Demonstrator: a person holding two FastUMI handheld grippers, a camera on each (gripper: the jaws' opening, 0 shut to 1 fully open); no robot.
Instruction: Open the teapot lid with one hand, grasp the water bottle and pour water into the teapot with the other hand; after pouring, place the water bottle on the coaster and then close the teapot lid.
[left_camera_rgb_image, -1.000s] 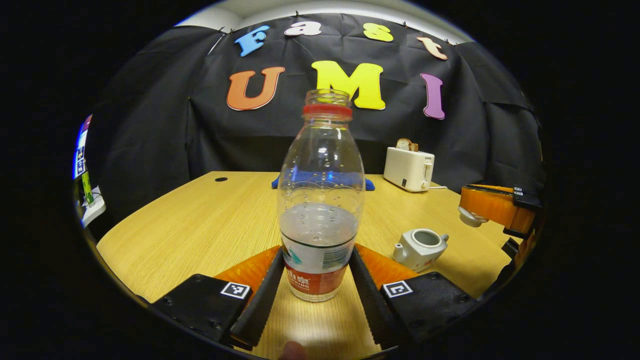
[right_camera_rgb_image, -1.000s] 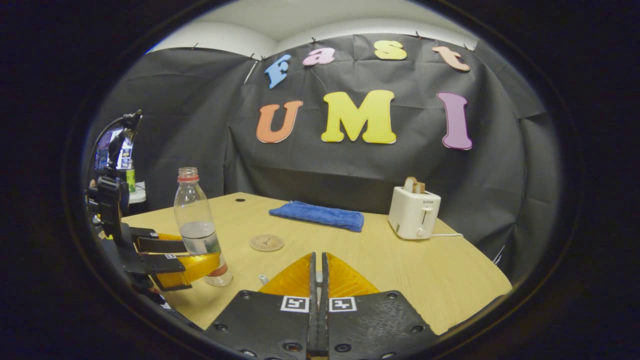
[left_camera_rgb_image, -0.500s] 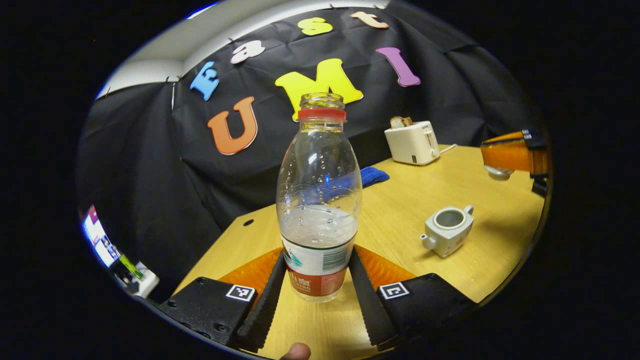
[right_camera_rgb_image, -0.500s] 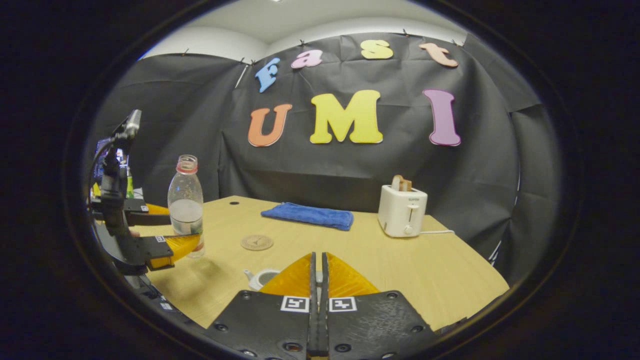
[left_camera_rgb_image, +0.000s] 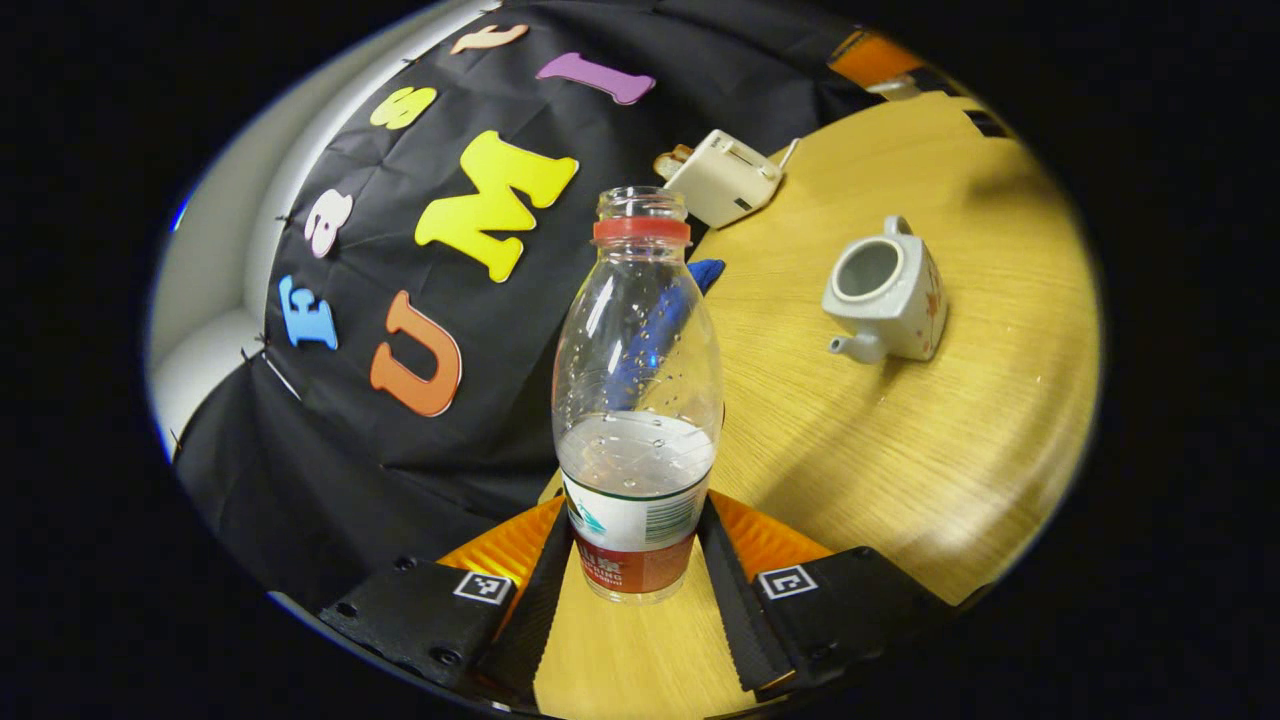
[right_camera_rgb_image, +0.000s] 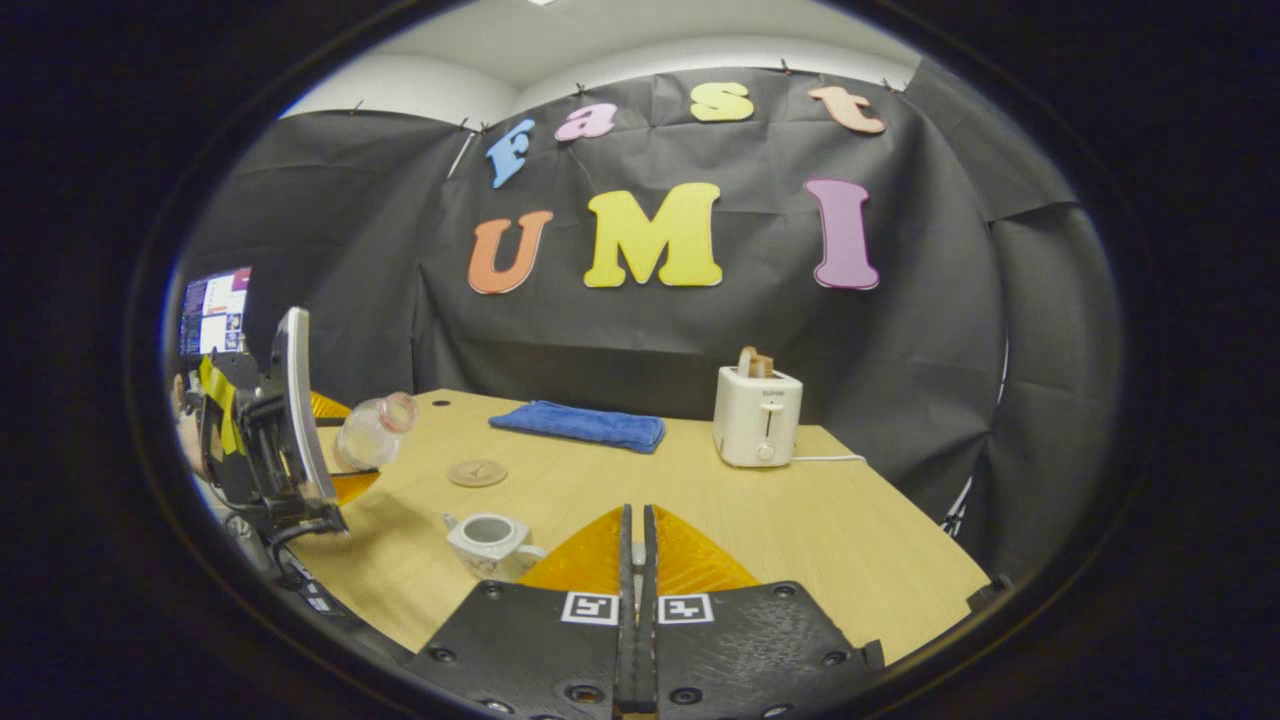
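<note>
Left gripper (left_camera_rgb_image: 632, 590) clamps uncapped water bottle (left_camera_rgb_image: 637, 400), tilted toward lidless teapot (left_camera_rgb_image: 885, 292) on desk (left_camera_rgb_image: 900, 450). Right gripper (right_camera_rgb_image: 634, 560) fingers pressed together; grasped item indiscernible.

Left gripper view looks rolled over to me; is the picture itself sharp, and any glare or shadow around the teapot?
Left gripper view: horizon tilted steeply, yet water bottle and open teapot look sharp; soft shadow beside the teapot, mild sheen on the table. Right gripper view: level, evenly lit, fisheye-curved edges.
</note>
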